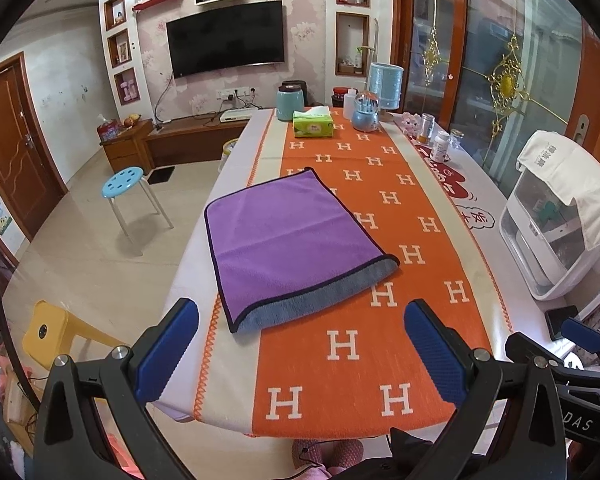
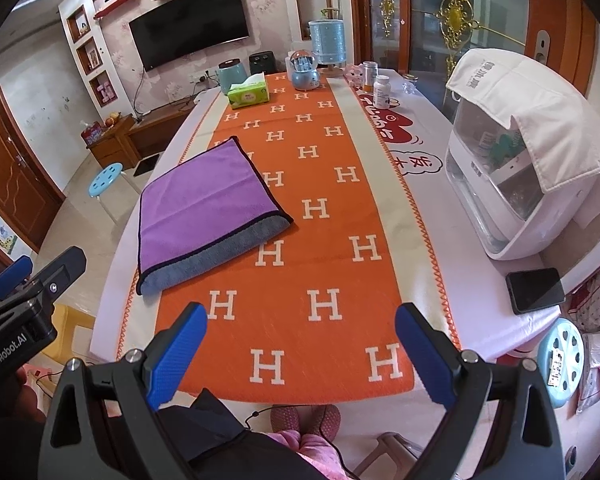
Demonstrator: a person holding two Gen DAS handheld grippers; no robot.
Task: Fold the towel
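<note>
Closest to me, my left gripper (image 1: 300,344) hangs over the near end of the table with its blue fingers (image 1: 166,348) spread wide and nothing between them. My right gripper (image 2: 300,354) sits beside it in the same way, jaws wide apart and empty, above the near edge of the orange runner (image 2: 324,264) patterned with white H letters. In the right wrist view I see the left gripper's body at the lower left, level with mine. Just beyond the left gripper lies the towel (image 1: 288,248), flat on the left part of the runner and overlapping the pale border of the tablecloth (image 1: 236,184). It is folded over once: the purple face is on top, a dark hem runs round it, and a strip of grey underside shows along the near edge. Neither gripper touches it. To my right, near the table's right edge, a black phone (image 2: 536,290) lies flat, and past it stands a white appliance (image 2: 496,208) with a white cloth (image 2: 532,120) draped over its top. At the far end of the table I see a green tissue box (image 1: 313,123), a teal jar (image 1: 289,102), a blue globe ornament (image 1: 365,114) and a white pill bottle (image 1: 440,146). Beyond the table a television (image 1: 226,38) hangs on the wall, and a blue stool (image 1: 124,184) stands on the floor to the left.
</note>
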